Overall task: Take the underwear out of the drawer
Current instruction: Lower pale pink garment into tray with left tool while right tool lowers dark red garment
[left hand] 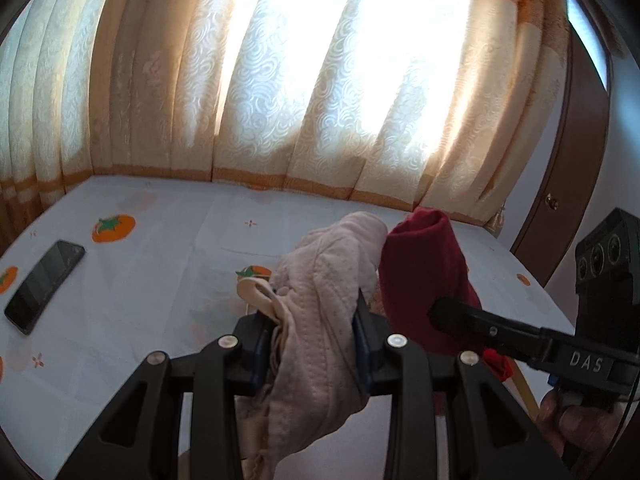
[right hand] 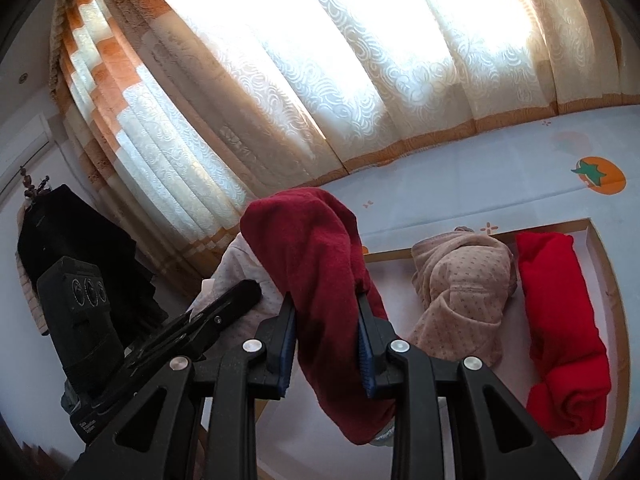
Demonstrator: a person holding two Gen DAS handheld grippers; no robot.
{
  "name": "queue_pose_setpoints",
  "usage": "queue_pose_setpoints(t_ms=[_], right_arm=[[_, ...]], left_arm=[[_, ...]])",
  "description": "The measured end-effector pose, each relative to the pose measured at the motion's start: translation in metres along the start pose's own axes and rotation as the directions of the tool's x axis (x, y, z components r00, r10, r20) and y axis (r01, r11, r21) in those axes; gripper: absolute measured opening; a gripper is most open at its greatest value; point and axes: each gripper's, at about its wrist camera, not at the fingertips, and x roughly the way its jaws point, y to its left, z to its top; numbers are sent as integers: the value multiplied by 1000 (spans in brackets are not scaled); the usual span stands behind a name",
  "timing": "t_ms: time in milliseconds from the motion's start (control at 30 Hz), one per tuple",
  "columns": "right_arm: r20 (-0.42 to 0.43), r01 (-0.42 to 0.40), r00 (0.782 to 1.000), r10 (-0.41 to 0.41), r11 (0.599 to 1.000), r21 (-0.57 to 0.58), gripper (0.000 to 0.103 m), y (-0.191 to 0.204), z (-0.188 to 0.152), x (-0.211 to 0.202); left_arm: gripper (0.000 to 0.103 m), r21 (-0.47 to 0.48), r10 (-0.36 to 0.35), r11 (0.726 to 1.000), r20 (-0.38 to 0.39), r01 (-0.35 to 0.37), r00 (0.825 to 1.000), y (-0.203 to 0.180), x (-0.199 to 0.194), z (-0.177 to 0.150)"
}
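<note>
Your left gripper (left hand: 316, 332) pinches the pink underwear (left hand: 320, 280); your right gripper (right hand: 326, 344) pinches the dark red underwear (right hand: 316, 264). Both hang lengthwise through the fingers, above the bed (left hand: 160, 280). The sheet lies bare toward the curtain-side edge; a phone (left hand: 44, 286) sits near its left edge. The drawer (right hand: 592, 240) holds two more bundles.
</note>
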Motion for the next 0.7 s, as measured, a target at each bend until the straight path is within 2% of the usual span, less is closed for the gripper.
queue_pose_setpoints(t_ms=[467,700], right_arm=[[-70,59,996,-54,996,73,29,-19,15,36],[-89,90,993,-82,992,89,29,-28,18,43]], left_arm=[[33,-144,-23,990,-128,4,992,22,51,5],[36,-173,-19,985,-144,-6,989,24,62,5]])
